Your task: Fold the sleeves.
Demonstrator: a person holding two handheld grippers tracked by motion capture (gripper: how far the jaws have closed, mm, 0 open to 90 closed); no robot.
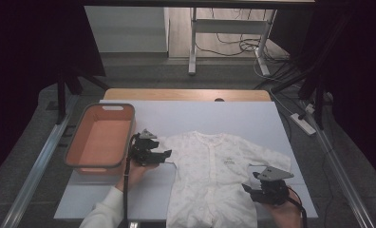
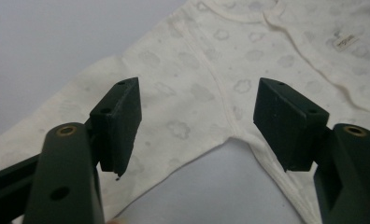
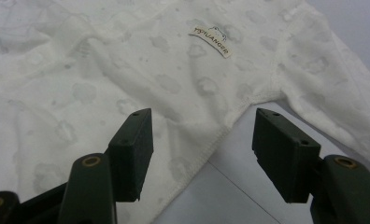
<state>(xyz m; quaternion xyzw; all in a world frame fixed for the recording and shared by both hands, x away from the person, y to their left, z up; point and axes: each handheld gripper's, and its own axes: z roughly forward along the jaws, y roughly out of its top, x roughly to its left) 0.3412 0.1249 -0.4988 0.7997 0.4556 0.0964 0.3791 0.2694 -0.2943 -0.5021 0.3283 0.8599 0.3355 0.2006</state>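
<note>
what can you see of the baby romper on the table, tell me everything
The baby romper is cream-white soft knit with a faint cloud print, a round neckline, a front placket with snaps, long sleeves spread to both sides, and a small sewn label on the chest. It lies flat, face up, on the pale sheet covering the table, slightly wrinkled. The left gripper hangs open at one underarm, the right gripper open at the other; neither pinches the cloth.
</note>
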